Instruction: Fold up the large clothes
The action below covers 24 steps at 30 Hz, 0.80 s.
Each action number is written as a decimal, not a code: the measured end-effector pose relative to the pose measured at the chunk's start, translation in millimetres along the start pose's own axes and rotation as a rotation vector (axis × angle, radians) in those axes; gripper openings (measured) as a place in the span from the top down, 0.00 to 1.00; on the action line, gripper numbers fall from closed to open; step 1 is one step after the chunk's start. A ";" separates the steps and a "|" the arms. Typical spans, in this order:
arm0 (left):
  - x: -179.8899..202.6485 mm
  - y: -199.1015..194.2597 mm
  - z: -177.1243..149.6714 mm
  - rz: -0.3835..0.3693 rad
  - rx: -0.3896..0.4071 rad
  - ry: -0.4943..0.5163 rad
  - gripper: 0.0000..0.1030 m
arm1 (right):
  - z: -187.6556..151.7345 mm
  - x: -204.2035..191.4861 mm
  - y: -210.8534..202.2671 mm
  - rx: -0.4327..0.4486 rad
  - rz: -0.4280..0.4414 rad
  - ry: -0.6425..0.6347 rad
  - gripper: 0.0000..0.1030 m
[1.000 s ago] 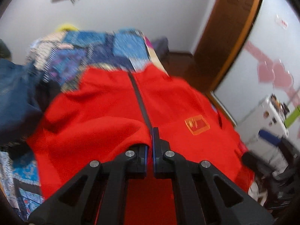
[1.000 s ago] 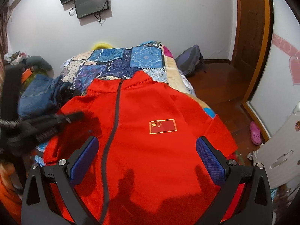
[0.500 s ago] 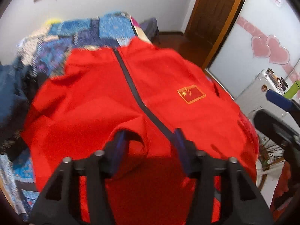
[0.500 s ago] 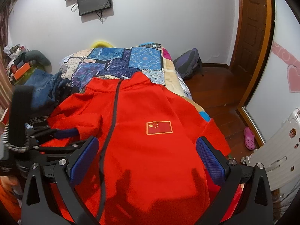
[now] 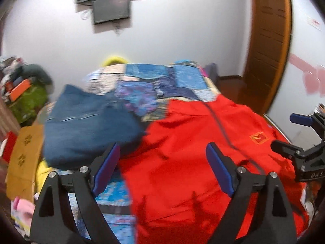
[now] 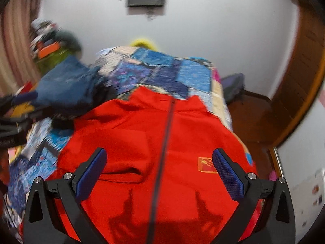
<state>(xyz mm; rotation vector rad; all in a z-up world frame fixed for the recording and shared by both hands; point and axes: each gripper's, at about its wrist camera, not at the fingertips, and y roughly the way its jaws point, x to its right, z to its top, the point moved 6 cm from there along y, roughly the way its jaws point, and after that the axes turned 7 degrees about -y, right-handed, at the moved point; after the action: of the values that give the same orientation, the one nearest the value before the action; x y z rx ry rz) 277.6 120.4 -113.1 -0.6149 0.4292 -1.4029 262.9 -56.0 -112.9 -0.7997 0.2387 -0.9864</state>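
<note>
A red zip-up jacket (image 5: 203, 152) lies face up on the bed, collar away from me, with a dark zip down its middle and a flag patch (image 6: 206, 163) on the chest. One sleeve (image 6: 121, 170) is folded across the front. My left gripper (image 5: 162, 145) hovers over the jacket's left edge. Its jaws are opening and nothing is between them. My right gripper (image 6: 160, 151) hangs open above the jacket's lower front, empty, and also shows at the right of the left wrist view (image 5: 284, 131).
A patchwork quilt (image 5: 162, 81) covers the bed. A heap of blue denim (image 5: 87, 126) lies left of the jacket. A cardboard box (image 5: 22, 158) stands at the bed's left. A backpack (image 6: 233, 85) sits on the wooden floor by the door (image 5: 266, 46).
My left gripper was shut on the red sleeve, let it go over the jacket's front, opened wide and drew back to the left and upward. The right gripper stayed open and tilted.
</note>
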 end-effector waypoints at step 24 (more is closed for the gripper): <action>-135.9 11.3 -64.3 0.146 -0.106 -0.209 0.16 | -42.6 -148.4 132.3 -0.432 0.264 -0.431 0.31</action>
<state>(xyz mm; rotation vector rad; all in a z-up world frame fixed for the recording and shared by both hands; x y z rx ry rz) 228.6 246.0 -180.5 -0.7929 0.3749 -1.1691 244.8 83.9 -259.3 -1.3169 0.1784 -0.4978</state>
